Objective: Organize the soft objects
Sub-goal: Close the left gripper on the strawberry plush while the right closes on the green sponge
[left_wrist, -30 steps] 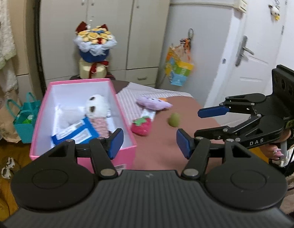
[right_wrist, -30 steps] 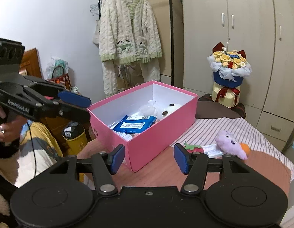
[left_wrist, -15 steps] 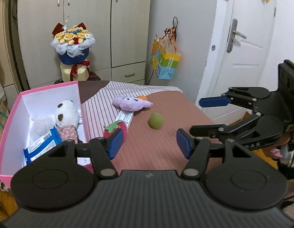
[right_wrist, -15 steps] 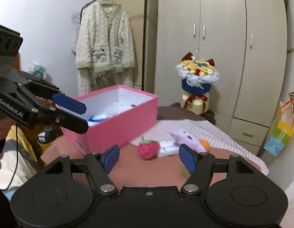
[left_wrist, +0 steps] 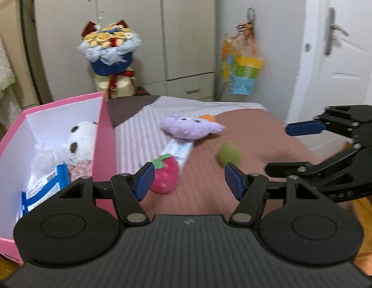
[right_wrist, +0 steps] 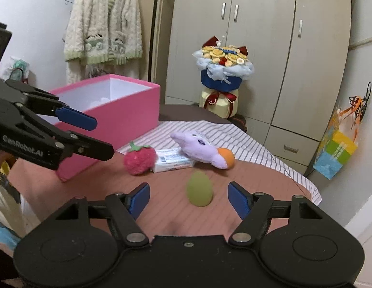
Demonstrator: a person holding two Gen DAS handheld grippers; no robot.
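Nearing green egg (right_wrist: pixel 199 189), right tool (right_wrist: pixel 188 200) now wider, left tool (left_wrist: pixel 189 180) opening, both empty.

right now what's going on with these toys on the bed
A person holds two hand-held grippers over the bed. The left hand-held gripper, empty and opening, is near the red plush strawberry. The right hand-held gripper, also empty, faces the green egg-shaped sponge. The pink cardboard box already holds some items.
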